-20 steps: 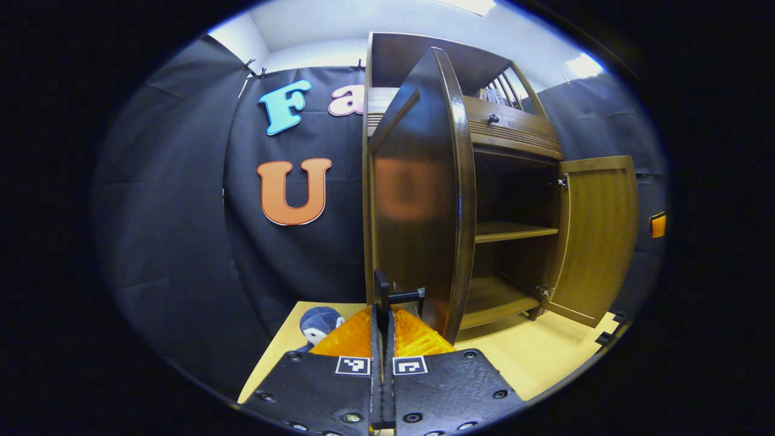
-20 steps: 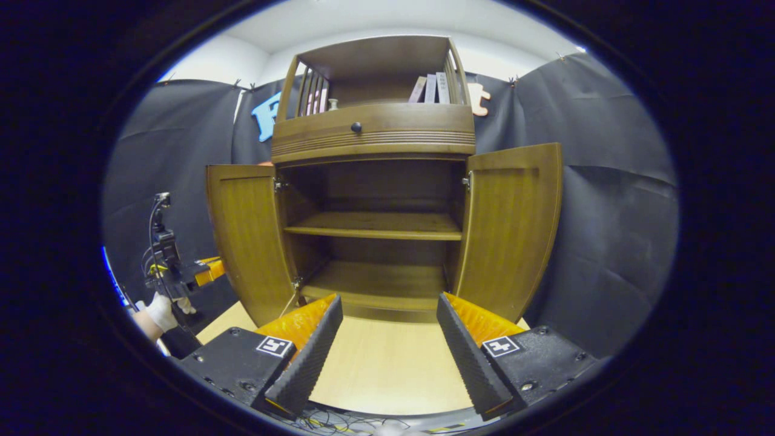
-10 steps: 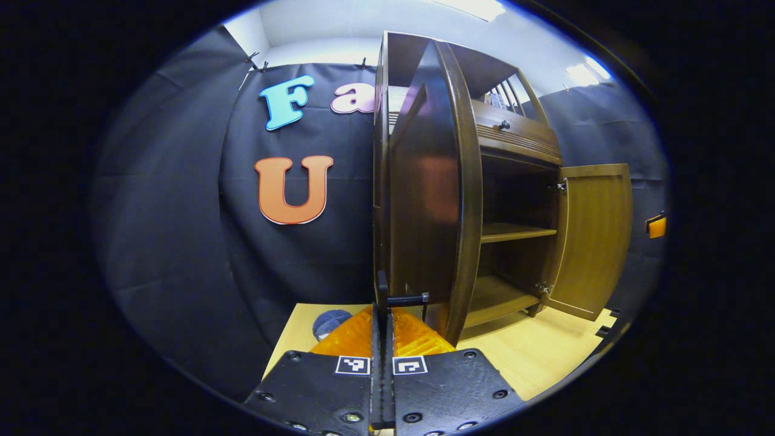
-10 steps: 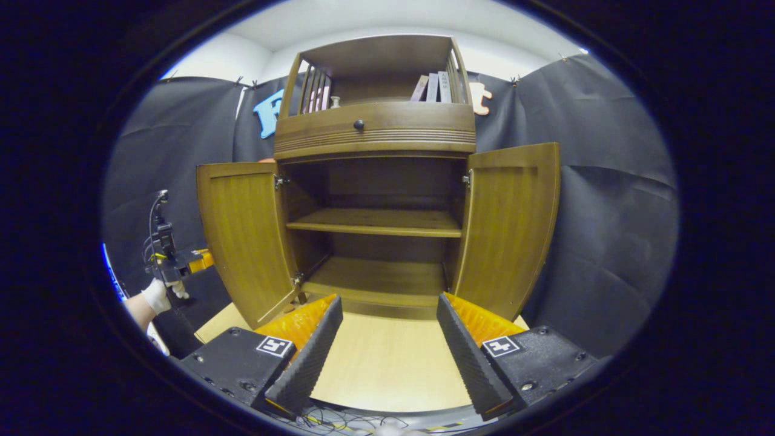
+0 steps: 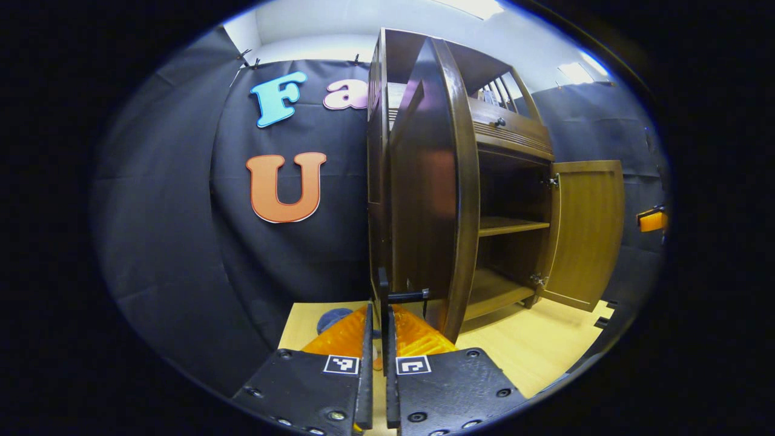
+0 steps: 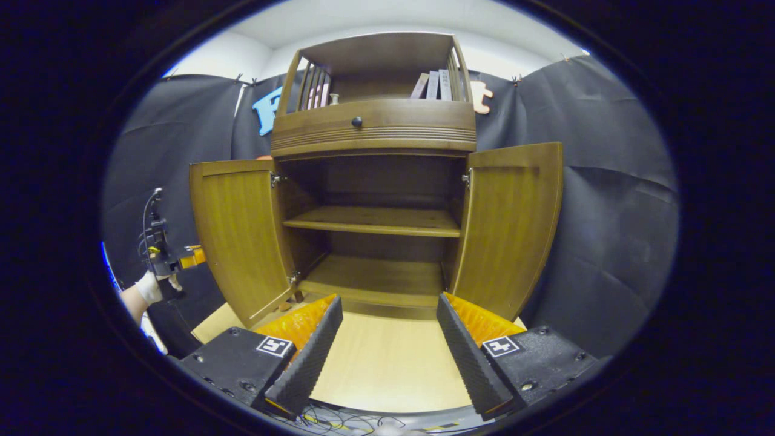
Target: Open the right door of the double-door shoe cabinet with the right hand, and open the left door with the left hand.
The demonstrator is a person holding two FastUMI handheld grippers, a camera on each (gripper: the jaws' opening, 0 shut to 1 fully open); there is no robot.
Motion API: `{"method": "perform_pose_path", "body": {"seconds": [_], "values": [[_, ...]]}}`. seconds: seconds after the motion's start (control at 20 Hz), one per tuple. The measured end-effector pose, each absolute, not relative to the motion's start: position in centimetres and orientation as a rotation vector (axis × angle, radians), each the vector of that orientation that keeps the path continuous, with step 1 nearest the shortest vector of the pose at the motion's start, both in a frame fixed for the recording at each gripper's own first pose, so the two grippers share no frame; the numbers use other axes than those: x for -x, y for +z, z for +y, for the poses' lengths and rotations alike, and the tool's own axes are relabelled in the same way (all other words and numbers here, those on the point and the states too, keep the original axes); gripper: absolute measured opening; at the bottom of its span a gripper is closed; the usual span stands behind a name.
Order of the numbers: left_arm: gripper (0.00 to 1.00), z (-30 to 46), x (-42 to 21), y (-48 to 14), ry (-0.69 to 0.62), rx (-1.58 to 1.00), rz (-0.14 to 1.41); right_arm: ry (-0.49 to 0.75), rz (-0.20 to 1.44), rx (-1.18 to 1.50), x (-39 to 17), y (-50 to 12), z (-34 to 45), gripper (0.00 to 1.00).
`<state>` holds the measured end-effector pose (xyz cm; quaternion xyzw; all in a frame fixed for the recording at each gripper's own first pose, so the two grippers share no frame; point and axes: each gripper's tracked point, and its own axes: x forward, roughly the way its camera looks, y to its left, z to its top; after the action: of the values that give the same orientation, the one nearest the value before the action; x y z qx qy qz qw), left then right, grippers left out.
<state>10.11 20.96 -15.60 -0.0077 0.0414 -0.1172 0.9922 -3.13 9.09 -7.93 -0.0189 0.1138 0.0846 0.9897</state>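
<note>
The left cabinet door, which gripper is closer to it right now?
Left. The left gripper sits right at the left door's handle, fingers slightly apart. The right gripper hangs open, back from the cabinet, facing its open middle.

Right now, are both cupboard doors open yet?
Yes, nearly finished. Done: the right door stands wide open, and the right gripper hangs open, apart from it. The left door is swung wide too. In hand: the left gripper sits at that door's handle; I cannot tell if it pinches it. Left: probably just letting go.
</note>
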Motion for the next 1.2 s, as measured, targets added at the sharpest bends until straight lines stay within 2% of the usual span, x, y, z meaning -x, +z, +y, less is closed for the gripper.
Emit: {"method": "perform_pose_path", "body": {"seconds": [0.4, 0.45, 0.65, 0.7, 0.85, 0.9, 0.95, 1.2], "values": [[1.0, 25.0, -6.1, -15.4, -0.078, -0.01, 0.12, 0.185, 0.221, 0.026, 1.8, -8.2, 9.0, 0.99], [0.97, 25.2, -5.3, -15.0, -0.054, -0.011, 0.117, 0.186, 0.219, 0.025, 1.6, -8.3, 8.8, 0.99], [0.97, 23.5, -2.5, -12.9, -0.018, -0.005, 0.109, 0.189, 0.207, 0.009, 0.5, -8.3, 8.3, 0.99], [1.0, 22.9, -1.9, -12.2, -0.013, -0.009, 0.106, 0.19, 0.204, 0.003, 0.2, -8.1, 8.1, 0.99], [0.97, 21.3, -1.0, -9.1, 0.036, -0.049, 0.09, 0.186, 0.189, -0.005, -0.5, -7.6, 7.3, 1.0], [1.0, 20.3, -0.8, -7.9, 0.038, -0.066, 0.082, 0.181, 0.181, -0.005, -0.8, -7.3, 7.0, 1.0], [0.97, 18.9, -0.6, -6.4, 0.029, -0.085, 0.067, 0.175, 0.173, -0.004, -1.1, -6.9, 6.6, 0.99], [0.96, 11.7, -1.1, -1.3, 0.006, -0.11, 0.021, 0.157, 0.128, -0.009, -1.8, -4.7, 4.8, 0.99]]}}
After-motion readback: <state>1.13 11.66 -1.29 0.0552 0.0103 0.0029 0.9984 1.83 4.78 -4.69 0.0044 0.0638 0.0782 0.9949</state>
